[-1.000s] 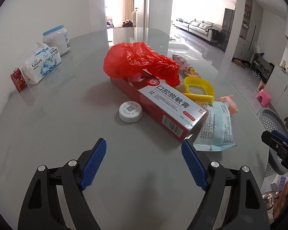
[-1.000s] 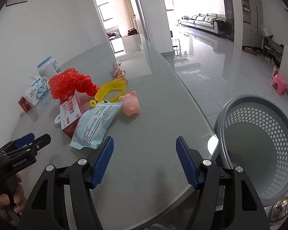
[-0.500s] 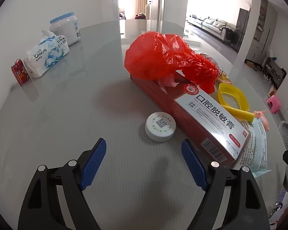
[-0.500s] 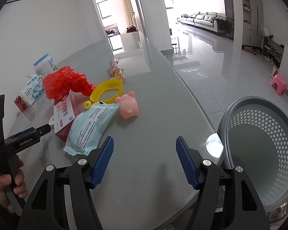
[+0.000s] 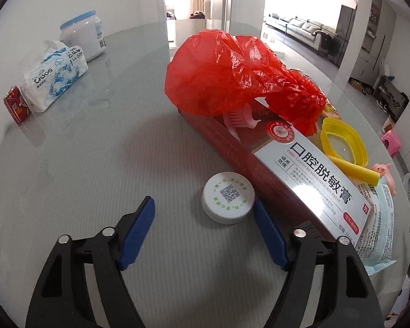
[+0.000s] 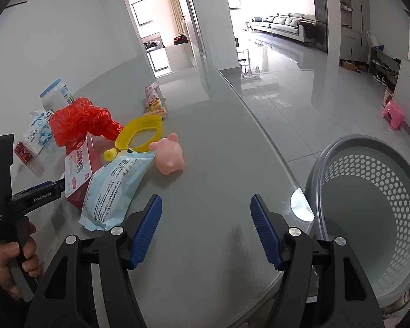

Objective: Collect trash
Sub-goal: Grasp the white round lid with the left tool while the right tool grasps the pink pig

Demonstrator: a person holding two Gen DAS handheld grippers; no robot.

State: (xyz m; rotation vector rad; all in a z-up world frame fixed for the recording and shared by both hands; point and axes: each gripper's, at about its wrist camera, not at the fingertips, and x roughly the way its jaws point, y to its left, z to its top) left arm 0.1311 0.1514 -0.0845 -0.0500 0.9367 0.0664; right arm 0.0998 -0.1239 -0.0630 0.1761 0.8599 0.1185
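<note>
Basket (image 6: 369, 205) sits just past table (image 6: 218, 164) edge, bare tabletop beside it.

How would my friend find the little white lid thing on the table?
Find the big red plastic bag on the grey table; it lies on a long red box. Beside that box, nearest the left gripper, sits the small white cap. It alone is round and flat, with a square code printed on top.

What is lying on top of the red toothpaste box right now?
A crumpled red plastic bag sits on the far end of the toothpaste box, with a pink brush-like piece poking out beneath it. Anything else under the bag is hidden.
</note>
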